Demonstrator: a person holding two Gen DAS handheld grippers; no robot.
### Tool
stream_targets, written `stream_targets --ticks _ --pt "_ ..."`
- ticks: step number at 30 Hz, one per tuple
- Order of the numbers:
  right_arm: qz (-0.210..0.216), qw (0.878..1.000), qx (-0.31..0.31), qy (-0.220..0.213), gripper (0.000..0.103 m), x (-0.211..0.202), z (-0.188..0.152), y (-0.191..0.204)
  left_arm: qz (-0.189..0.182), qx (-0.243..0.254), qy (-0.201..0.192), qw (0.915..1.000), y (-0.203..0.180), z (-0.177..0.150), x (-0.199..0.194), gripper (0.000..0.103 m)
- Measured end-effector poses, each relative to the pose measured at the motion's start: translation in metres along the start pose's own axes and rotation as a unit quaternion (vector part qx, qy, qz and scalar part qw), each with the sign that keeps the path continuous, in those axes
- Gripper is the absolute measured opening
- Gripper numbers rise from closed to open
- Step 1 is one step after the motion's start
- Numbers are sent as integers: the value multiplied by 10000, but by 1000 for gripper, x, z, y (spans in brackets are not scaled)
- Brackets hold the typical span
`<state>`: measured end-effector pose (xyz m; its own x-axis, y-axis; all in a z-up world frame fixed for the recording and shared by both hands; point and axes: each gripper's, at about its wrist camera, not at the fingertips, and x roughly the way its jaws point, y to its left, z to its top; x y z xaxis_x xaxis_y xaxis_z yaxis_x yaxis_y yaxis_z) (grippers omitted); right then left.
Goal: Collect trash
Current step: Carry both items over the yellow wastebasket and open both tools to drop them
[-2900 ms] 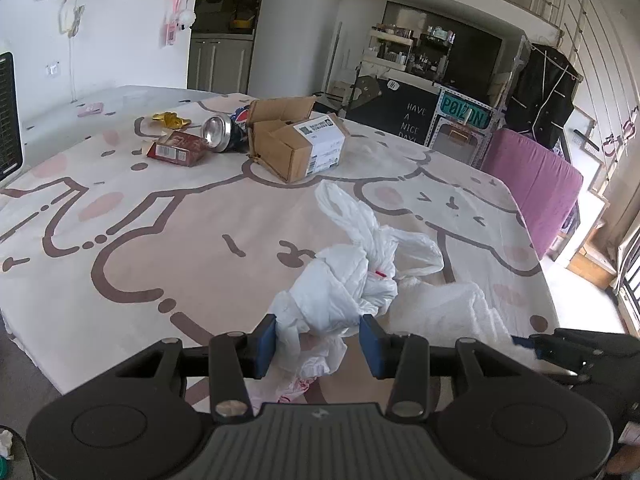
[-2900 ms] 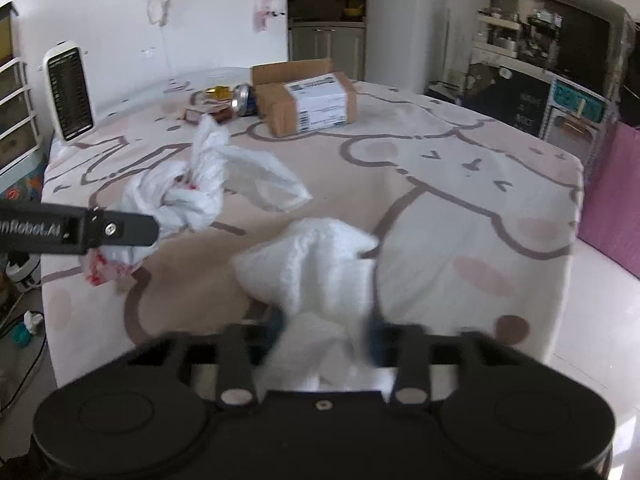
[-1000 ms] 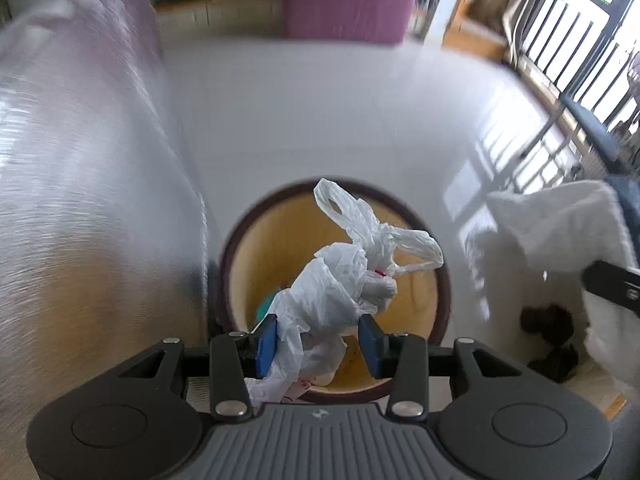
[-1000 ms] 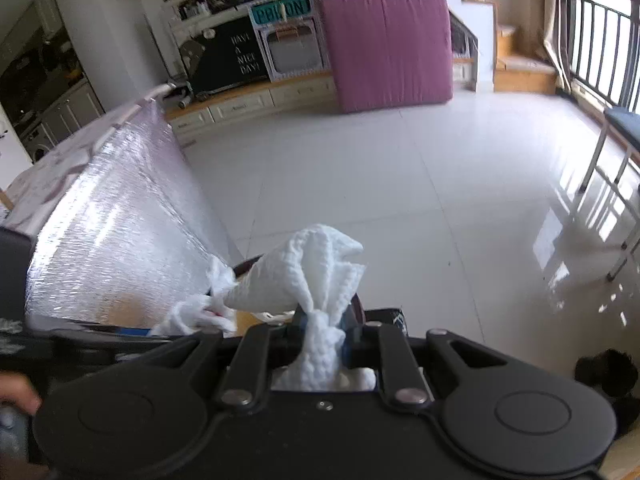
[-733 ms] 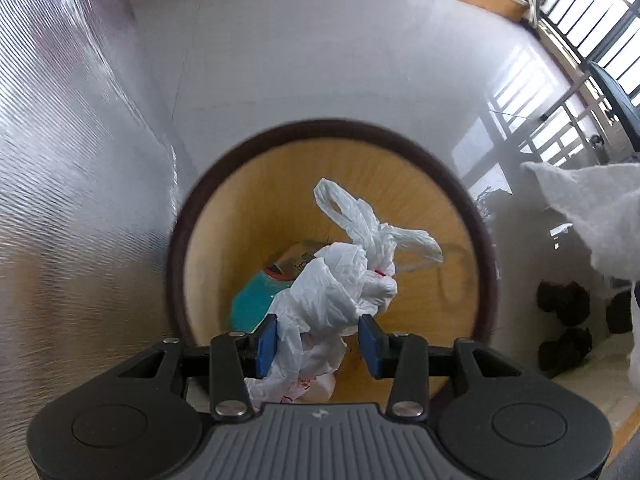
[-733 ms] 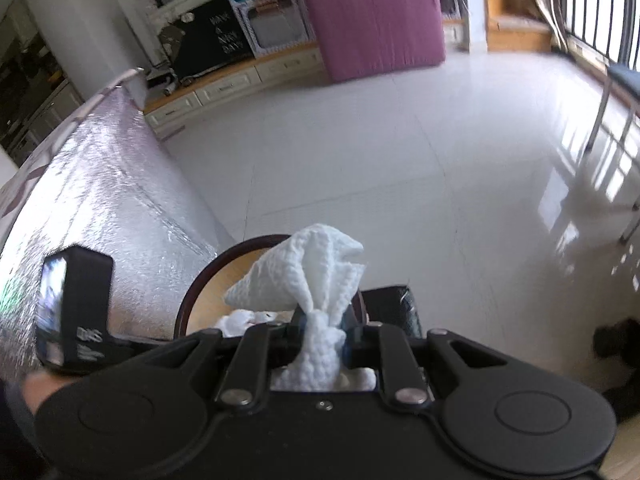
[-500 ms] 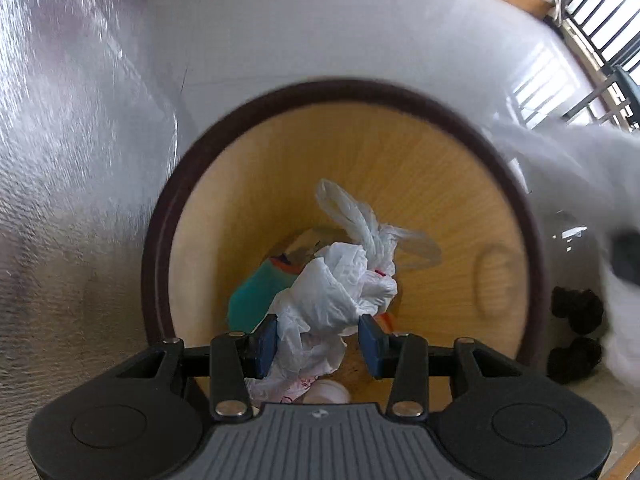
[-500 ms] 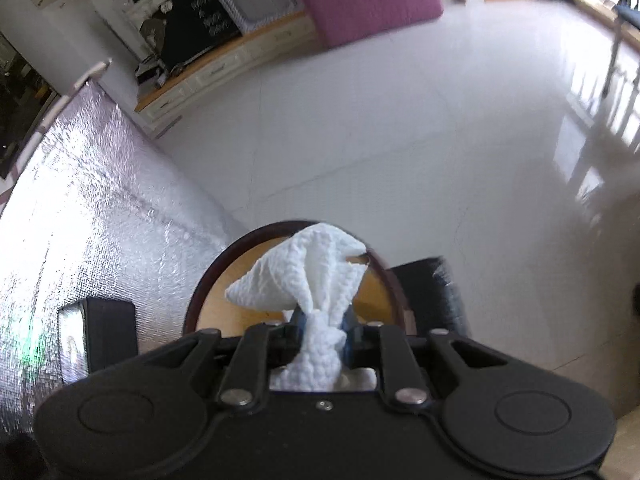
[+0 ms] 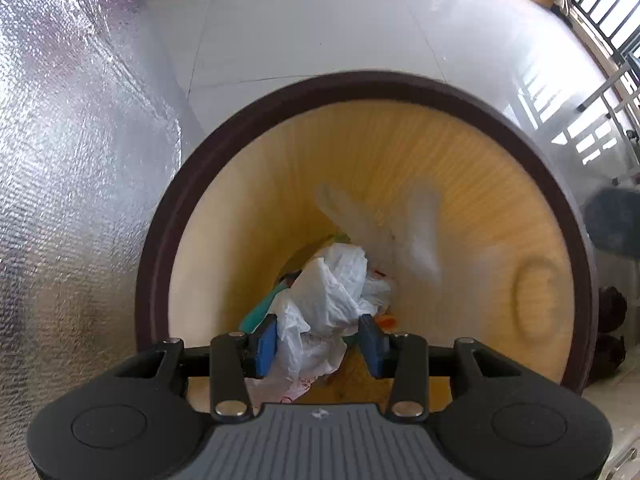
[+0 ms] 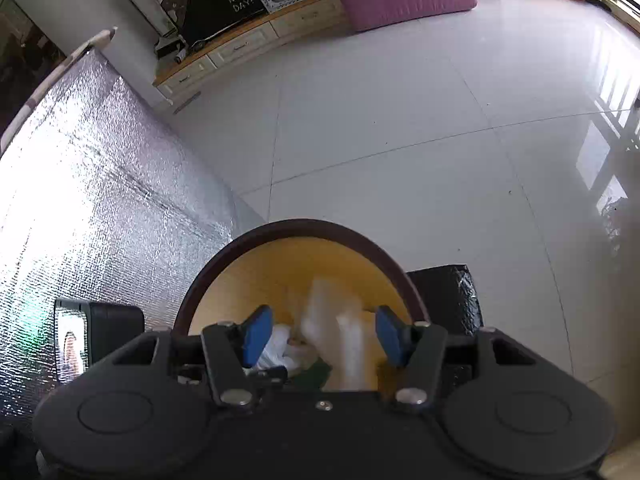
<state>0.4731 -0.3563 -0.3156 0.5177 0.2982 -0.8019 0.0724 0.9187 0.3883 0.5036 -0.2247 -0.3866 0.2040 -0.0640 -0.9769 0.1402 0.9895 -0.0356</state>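
Dropping tissue [image 10: 334, 334] between my right gripper [image 10: 320, 334]'s just-opened jaws; left gripper [image 9: 318, 340] clamps plastic bag [image 9: 326, 300], bin [image 9: 280, 96] directly below.

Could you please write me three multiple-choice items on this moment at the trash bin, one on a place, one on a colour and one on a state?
1. Where does the left gripper hang?
A. over the open bin
B. over a sofa
C. over a sink

2. What colour is the trash bin's rim?
A. bright green
B. dark brown
C. white

3. What state are the right gripper's jaws in?
A. clamped on a can
B. clamped on a box
C. spread, with the paper towel loose between them

Answers:
1 A: the bin's yellow inside fills the left wrist view below the crumpled plastic bag.
2 B: a dark brown ring edges the bin.
3 C: the blue pads stand clear of the blurred towel; the jaws have just been opening.
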Motion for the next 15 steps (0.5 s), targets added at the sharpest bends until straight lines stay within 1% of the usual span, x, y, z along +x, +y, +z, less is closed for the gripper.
stream_targets --ticks 4,5,7,8,9,12,15 --pt "-11 10000 88 -26 58 -6 -1 -8 -195 -87 -169 9996 -6 16 -1 45" --pt "-17 9999 109 -21 58 -6 -1 -9 -245 -113 -196 9994 -9 22 -2 49" --pt "-25 10000 96 0 58 -9 1 -12 -336 -148 -167 9992 -15 25 -3 58" --pt "-41 9999 98 8 58 -9 1 -13 -361 -143 -127 9992 -16 23 -3 70" --pt "-56 9999 101 19 58 -10 1 -14 -367 -120 -98 9992 -17 22 -4 78" --pt "-119 9999 108 62 58 -12 -1 -16 -367 38 -56 9993 -15 16 -6 79" --pt "-158 9998 55 98 61 -16 -4 -15 -376 65 -34 9993 -8 12 -12 79"
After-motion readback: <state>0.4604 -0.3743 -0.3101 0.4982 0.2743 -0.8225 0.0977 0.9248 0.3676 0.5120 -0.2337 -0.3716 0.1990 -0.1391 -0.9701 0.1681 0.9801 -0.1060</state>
